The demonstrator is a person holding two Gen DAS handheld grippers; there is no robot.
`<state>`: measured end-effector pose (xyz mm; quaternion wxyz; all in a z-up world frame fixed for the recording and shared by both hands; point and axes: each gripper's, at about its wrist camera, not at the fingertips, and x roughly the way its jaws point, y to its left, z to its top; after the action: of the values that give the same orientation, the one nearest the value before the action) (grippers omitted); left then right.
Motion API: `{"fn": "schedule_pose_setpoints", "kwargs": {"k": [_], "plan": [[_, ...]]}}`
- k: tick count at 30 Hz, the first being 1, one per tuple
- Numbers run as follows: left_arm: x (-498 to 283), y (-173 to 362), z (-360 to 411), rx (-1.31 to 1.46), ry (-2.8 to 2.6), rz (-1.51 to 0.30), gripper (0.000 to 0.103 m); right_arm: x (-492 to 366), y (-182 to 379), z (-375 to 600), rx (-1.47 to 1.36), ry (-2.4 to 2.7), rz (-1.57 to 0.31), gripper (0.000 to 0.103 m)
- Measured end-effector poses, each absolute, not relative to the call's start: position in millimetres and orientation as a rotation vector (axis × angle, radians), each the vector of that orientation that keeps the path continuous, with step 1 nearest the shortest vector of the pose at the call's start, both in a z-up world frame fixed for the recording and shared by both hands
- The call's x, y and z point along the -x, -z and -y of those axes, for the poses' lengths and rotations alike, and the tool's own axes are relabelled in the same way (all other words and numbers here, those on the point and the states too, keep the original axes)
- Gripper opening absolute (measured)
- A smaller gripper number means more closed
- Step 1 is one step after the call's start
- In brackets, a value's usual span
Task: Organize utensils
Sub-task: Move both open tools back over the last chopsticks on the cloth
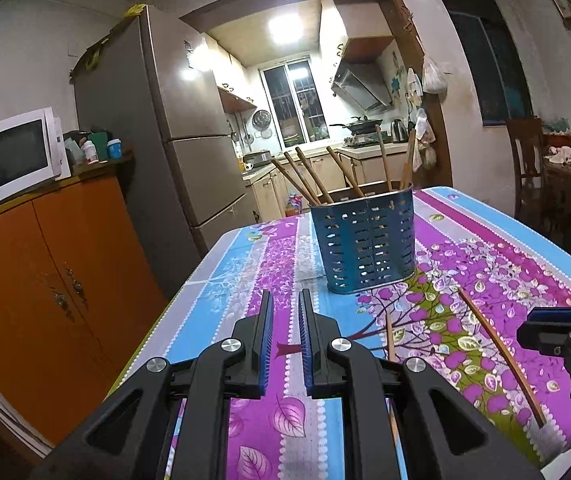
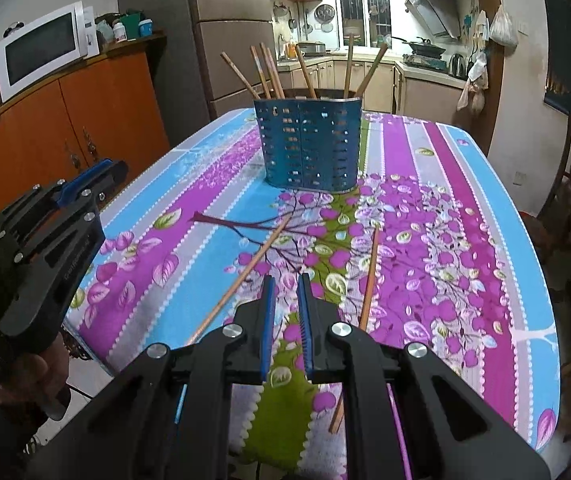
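Observation:
A blue perforated utensil holder stands upright on the table with several wooden chopsticks in it. Two loose chopsticks lie on the cloth: one to the left, one to the right. My left gripper is open and empty above the cloth, short of the holder; it also shows in the right wrist view. My right gripper is open and empty, hovering between the two loose chopsticks; it also shows in the left wrist view.
The table has a floral purple and blue cloth. An orange cabinet with a white microwave stands to the left, a fridge behind it. A wooden chair and a side table stand at the right.

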<state>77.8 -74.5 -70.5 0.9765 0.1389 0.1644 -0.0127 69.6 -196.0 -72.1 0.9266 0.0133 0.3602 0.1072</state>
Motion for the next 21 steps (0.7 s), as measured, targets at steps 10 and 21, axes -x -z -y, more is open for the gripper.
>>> {"fn": "schedule_pose_setpoints", "kwargs": {"k": [10,21], "plan": [[-66.3,88.2,77.3,-0.292,0.041,-0.357,0.014,-50.8,85.1,201.3,-0.023,-0.205,-0.730,0.016],[-8.0,142.6,44.4,-0.271,0.262,-0.379,0.018,10.9,132.6,237.9,0.043,-0.043,-0.653,0.018]]}}
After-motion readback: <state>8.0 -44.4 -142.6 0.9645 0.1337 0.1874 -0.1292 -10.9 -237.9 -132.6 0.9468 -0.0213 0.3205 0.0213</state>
